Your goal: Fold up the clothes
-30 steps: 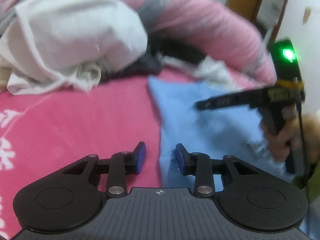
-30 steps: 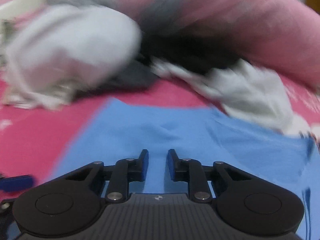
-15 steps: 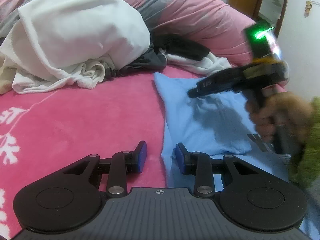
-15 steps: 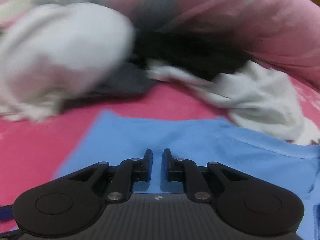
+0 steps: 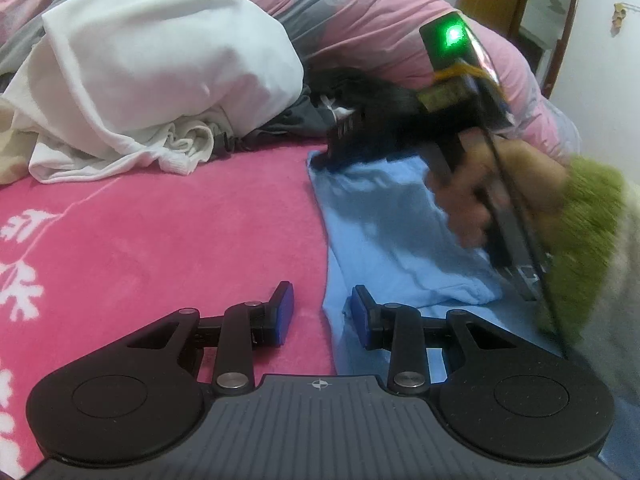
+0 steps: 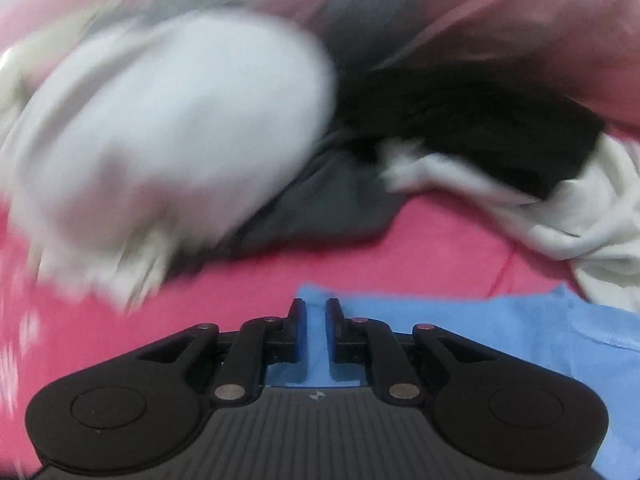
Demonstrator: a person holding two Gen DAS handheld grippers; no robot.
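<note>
Pink fleecy bedspread [image 5: 168, 232] with white leaf prints along the left edge, rumpled pink-and-grey duvet [image 5: 360, 12] piled along the back. Blue garment [image 5: 384, 248] spread flat on the right half of the bed, folded over once, with a neat straight left edge and a few soft wrinkles. Left gripper [image 5: 322, 312] low over that near left edge, jaws partly apart with nothing pinched, left pad over pink and right pad over blue cloth. Right gripper [image 6: 312, 320] parked right at the garment's far left corner, jaws nearly together with a narrow gap and blue fabric visible through it; can't tell if any cloth is actually caught. From the left wrist view, person's hand [image 5: 476, 204] around its handle, green fuzzy sleeve [image 5: 580, 240] behind. Heap of white clothes [image 5: 160, 68] plus dark grey and black pieces [image 6: 472, 120] further back. No readable labels or writing anywhere.
</note>
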